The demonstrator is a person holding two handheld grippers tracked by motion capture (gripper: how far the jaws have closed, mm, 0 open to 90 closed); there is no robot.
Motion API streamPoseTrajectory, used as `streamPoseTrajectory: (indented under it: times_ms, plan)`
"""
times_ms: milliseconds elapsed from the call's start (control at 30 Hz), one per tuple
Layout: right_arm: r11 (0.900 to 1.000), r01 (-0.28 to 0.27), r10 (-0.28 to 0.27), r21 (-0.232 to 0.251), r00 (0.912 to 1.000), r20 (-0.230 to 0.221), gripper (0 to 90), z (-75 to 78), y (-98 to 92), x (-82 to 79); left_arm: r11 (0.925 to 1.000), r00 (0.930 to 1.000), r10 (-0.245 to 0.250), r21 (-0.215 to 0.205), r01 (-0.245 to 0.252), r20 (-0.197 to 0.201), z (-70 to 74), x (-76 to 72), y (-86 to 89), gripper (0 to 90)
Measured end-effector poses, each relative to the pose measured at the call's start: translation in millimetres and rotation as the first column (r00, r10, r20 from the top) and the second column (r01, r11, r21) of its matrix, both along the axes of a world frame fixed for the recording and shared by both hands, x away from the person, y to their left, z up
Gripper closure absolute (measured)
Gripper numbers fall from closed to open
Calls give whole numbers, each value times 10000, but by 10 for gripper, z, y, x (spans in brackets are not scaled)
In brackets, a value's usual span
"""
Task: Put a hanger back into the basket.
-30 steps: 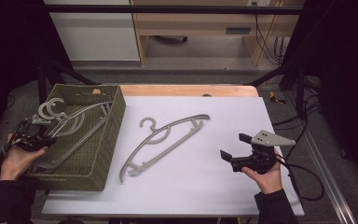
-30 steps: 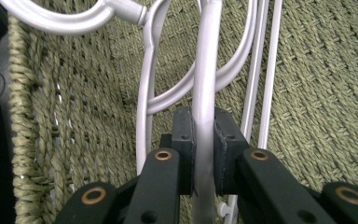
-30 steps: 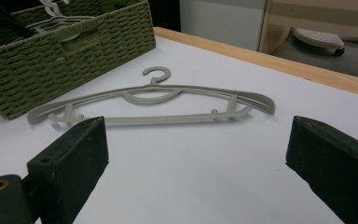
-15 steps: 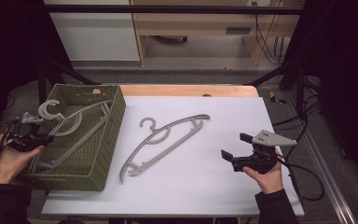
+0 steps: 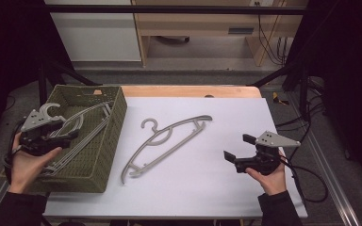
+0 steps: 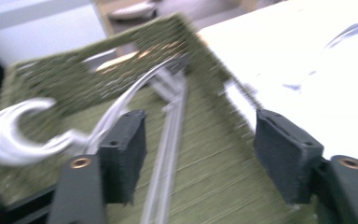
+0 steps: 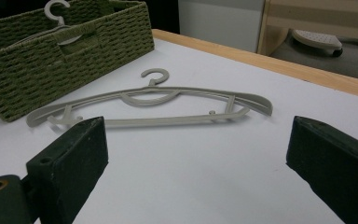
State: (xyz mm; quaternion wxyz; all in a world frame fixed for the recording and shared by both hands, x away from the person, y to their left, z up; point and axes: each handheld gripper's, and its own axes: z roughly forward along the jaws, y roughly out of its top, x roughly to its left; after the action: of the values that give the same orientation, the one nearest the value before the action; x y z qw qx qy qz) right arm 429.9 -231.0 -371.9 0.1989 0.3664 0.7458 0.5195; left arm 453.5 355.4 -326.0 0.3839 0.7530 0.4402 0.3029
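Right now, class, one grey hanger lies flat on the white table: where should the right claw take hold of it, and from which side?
Probably the straight lower bar of the hanger, near its middle. It lies flat and aslant, that bar facing the right claw, whose jaws stand open. Come from the right and above, jaws set across the thin bar; the hook is curved and likelier to slip.

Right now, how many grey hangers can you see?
At least 2: one hanger on the white table, flat, and one hanger in the green basket, its hook over the rim. More may lie stacked there.
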Motion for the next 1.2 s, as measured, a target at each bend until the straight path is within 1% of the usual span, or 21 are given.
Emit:
streamPoseTrajectory:
  times_ms: [67, 167, 200, 233, 300, 367, 433, 500, 567, 633, 700, 767, 833, 967, 1033, 1067, 1133, 1200]
  plan:
    - [10000, 39, -39, 15, 10000, 8, 56, -6, -3, 4, 9988, 9989, -341, -350, 352, 310, 7, -39, -133, 301]
    - [10000, 71, -71, 21, 10000, -27, 56, -11, -1, 5, 9952, 9952, -768, -563, 802, 600, 5, -95, -312, 260]
    - [10000, 77, -77, 15, 10000, -22, 56, -12, 0, 5, 9940, 9937, -908, -548, 945, 662, 4, -115, -379, 245]
    - [10000, 67, -67, 17, 10000, -25, 56, -13, 1, 5, 9922, 9920, -1029, -633, 1076, 729, -1, -134, -450, 237]
    - [10000, 74, -74, 7, 10000, -43, 55, -14, 2, 4, 9886, 9878, -1359, -553, 1403, 766, -7, -167, -583, 215]
    - [10000, 68, -68, -4, 10000, -33, 55, -18, 0, 5, 9857, 9845, -1546, -542, 1593, 826, -14, -200, -728, 193]
    - [10000, 60, -60, -14, 10000, -15, 55, -23, -2, 5, 9814, 9809, -1804, -526, 1844, 723, -29, -218, -851, 182]
    - [10000, 35, -35, -3, 10000, -21, 54, -20, -5, -1, 9795, 9793, -1924, -475, 1955, 637, -57, -227, -960, 178]
    - [10000, 36, -36, 8, 10000, -5, 54, -18, -8, -4, 9772, 9778, -2053, -471, 2072, 419, -108, -216, -1080, 184]
    - [10000, 38, -38, 4, 10000, -2, 55, -19, -10, -6, 9770, 9778, -2087, -414, 2093, 186, -173, -187, -1183, 209]
    - [10000, 23, -23, -6, 10000, -11, 54, -24, -3, -6, 9778, 9783, -2059, -448, 2048, -216, -249, -142, -1267, 232]
    - [10000, -6, 6, -45, 10000, -37, 54, -33, 6, -8, 9765, 9771, -2067, -722, 2028, -506, -337, -105, -1340, 252]
    - [10000, -42, 41, -52, 10000, -56, 54, -41, 16, -4, 9785, 9786, -1966, -752, 1920, -606, -394, -87, -1386, 273]
    - [9999, -50, 49, -101, 9999, -97, 54, -52, 16, 3, 9820, 9793, -1754, -887, 1667, -1010, -527, -35, -1454, 313]
    - [9999, -58, 57, -96, 9999, -109, 54, -59, 20, 5, 9860, 9794, -1577, -751, 1491, -1264, -606, -16, -1496, 325]
    - [9999, -26, 24, -98, 9999, -139, 54, -61, 25, 3, 9884, 9803, -1483, -518, 1426, -1305, -633, -18, -1528, 331]
    - [9999, -44, 42, -128, 9999, -132, 54, -68, 31, 2, 9873, 9770, -1557, -553, 1491, -1456, -701, -21, -1587, 350]
    - [9999, -59, 57, -134, 9999, -131, 54, -73, 38, -3, 9869, 9731, -1610, -336, 1576, -1645, -769, -20, -1627, 355]
